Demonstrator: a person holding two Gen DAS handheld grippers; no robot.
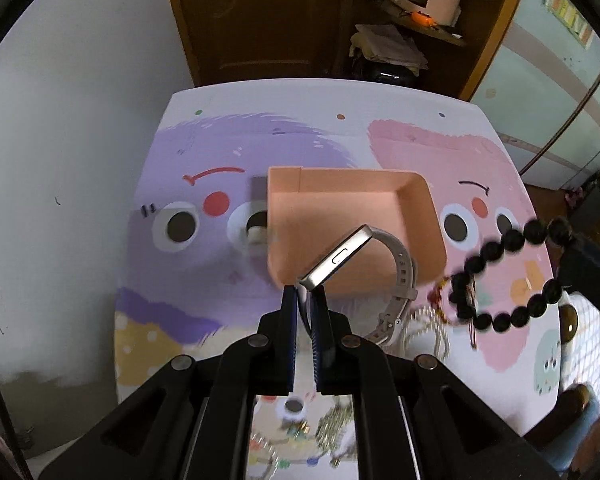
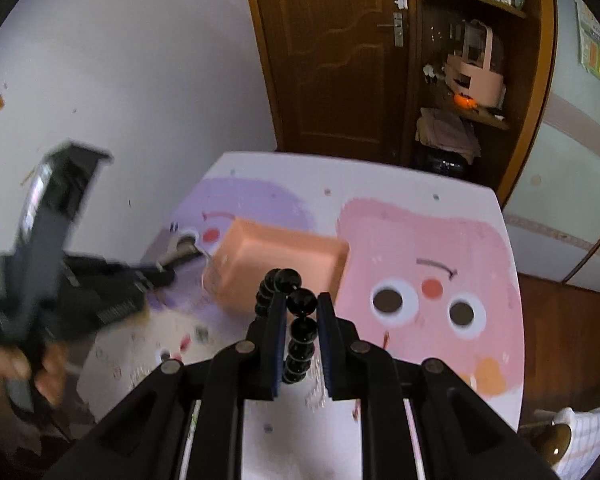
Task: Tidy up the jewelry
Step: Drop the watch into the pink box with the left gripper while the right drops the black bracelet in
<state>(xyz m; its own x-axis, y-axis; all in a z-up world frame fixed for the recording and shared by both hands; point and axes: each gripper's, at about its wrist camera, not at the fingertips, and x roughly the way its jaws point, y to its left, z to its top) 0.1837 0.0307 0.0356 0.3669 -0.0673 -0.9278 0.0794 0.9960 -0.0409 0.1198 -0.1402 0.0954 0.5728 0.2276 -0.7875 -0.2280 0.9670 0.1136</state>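
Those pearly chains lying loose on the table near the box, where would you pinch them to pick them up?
Probably from straight above, pinching one strand of the pearl chains where it loops clear of the others. They lie flat and limp on the table, so no side gives a handle; a thin strand fits narrow jaws.

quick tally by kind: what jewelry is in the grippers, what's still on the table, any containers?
Watches: 1, the watch, strap in the left gripper.
Bead bracelets: 1, the black bead bracelet in the right gripper.
Chain pieces loose on the table: at least 2, gold chains, too blurred for an exact count.
Trays: 1, the peach tray.
Total: at least 5.
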